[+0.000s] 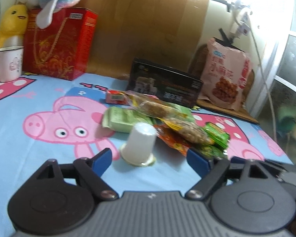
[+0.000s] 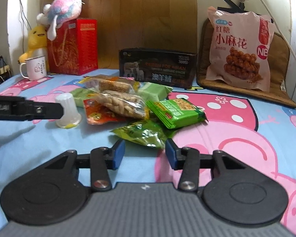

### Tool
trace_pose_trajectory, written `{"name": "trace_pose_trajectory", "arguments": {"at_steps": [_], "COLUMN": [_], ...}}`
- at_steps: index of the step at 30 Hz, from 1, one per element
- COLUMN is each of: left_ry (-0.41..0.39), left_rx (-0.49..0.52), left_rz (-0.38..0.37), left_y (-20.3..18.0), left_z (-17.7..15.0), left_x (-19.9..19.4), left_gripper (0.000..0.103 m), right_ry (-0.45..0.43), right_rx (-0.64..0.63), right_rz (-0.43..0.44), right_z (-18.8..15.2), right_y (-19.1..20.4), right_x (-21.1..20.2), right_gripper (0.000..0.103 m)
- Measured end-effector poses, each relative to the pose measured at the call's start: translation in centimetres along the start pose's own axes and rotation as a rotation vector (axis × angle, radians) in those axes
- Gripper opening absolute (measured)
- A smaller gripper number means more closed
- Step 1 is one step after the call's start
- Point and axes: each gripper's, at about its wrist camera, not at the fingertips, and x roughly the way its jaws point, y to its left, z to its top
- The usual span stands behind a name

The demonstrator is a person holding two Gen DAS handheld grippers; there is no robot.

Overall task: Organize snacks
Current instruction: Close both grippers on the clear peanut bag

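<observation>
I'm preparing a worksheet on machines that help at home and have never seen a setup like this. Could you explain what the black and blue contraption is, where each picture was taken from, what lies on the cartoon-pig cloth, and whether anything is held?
These are two hand-held grippers, each with a camera looking along its blue-padded fingers. One picture comes from the left gripper, the other from the right gripper.

On the blue cartoon-pig cloth lies a heap of snacks: an upturned white plastic cup, a clear bag of peanuts, a stack of green cracker packets and a crinkled green foil pouch. Behind stand a black carton and a pink snack bag.

Both grippers are open and hold nothing.
</observation>
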Motion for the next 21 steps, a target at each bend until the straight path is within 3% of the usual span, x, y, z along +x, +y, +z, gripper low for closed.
{"name": "trace_pose_trajectory", "arguments": {"at_steps": [4,5,6,11,14,18,21], "left_ry": [0.036,0.045,0.055,0.115,0.164,0.184,0.156], "left_rx": [0.007,0.006,0.004,-0.060,-0.136,-0.170,-0.149], "left_rz": [-0.094,-0.110,-0.121,-0.214,-0.298,-0.331,-0.320], "left_y": [-1.1,-1.3,-1.6,-0.9,0.0,0.3,0.1], "left_z": [0.0,0.0,0.0,0.4,0.7,1.3,2.6], "left_x": [0.4,0.5,0.8,1.7,2.1,2.3,2.0], "left_gripper": [0.083,0.083,0.083,0.084,0.085,0.085,0.086], "right_ry": [0.016,0.010,0.002,0.008,0.066,0.074,0.052], "right_rx": [-0.051,-0.083,-0.119,-0.152,-0.110,-0.036,0.068], "right_rz": [0.005,0.008,0.008,0.120,0.293,0.276,0.276], "right_z": [0.3,0.3,0.2,-0.1,0.1,0.7,1.5], "right_y": [-0.3,-0.1,0.1,0.2,-0.2,-2.4,-5.0], "right_x": [0.8,0.8,0.6,-0.8,-1.3,-1.2,-1.4], "right_gripper": [0.044,0.019,0.002,0.002,0.003,0.009,0.015]}}
